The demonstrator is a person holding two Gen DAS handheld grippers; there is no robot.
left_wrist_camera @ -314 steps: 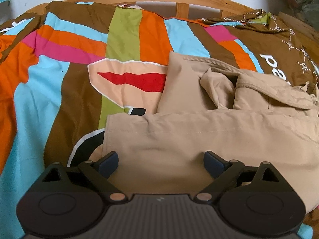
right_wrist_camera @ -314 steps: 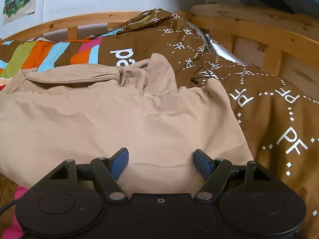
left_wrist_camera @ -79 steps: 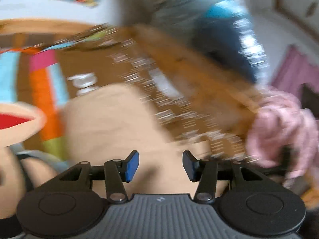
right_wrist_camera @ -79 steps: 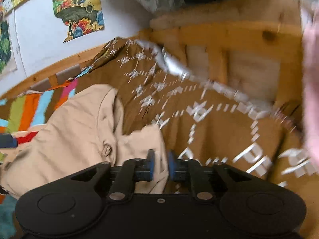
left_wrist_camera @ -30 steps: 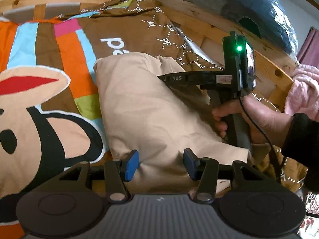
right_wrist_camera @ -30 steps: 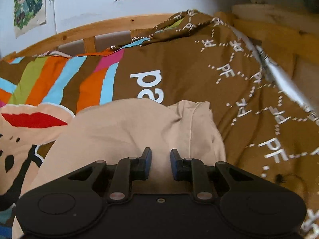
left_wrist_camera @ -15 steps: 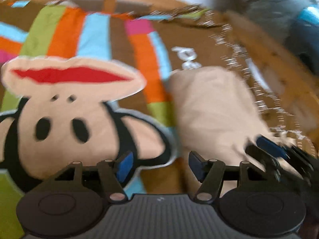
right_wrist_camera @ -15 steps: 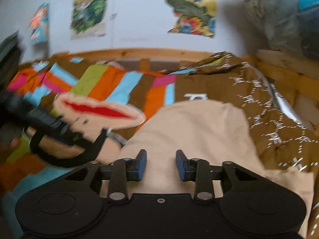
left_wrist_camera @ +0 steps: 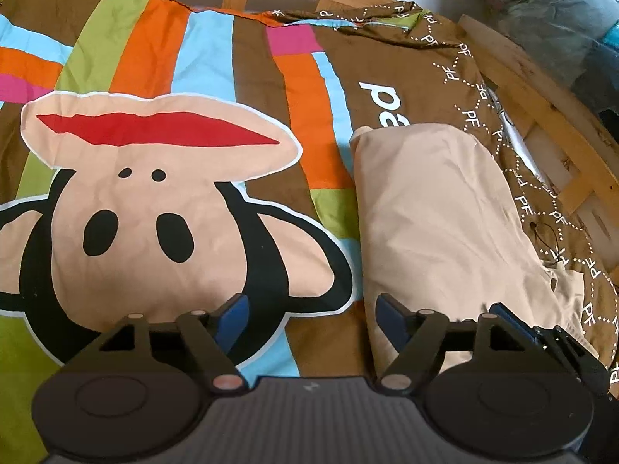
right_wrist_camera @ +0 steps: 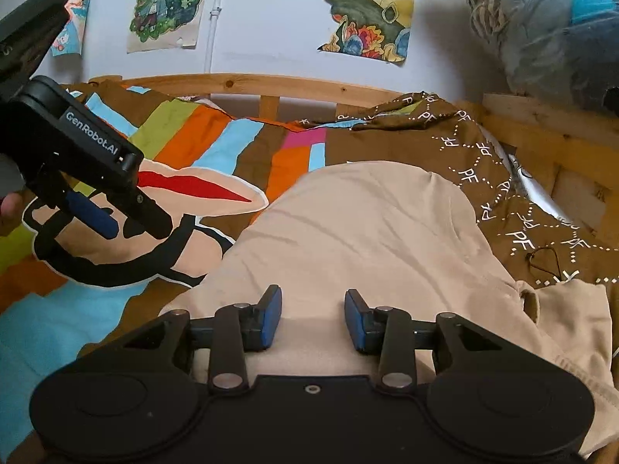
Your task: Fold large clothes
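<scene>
Far left of the right wrist view: left gripper hangs over the monkey-print bedspread, jaws apart, nothing in them. A bit of the person's hand behind it shows at the frame edge, rest cut off. In its own view the blue pads sit wide, over the print, just left of the garment.

Centre to right: beige garment lies folded into a long, narrow bundle on the right part of the bed, running near to far, beside the brown "PF" patterned cover and the wooden bed frame. Top layer is fairly smooth w/ a few light creases.

Right gripper hovers above the near end of the bundle, jaws apart, gripping nothing.

Progress, judging by how things lie: main folds look done, both tools free of the cloth. Possibly left: a loose flap w/ a small hole or loop sticks out at the near right, untucked; maybe one more cross fold to shorten it.

Hard to tell: what kind of garment it is, how many layers are underneath, whether the edges line up on the right side. Near end is hidden under both gripper bodies. A thin dark cord on the brown cover, purpose unclear.
</scene>
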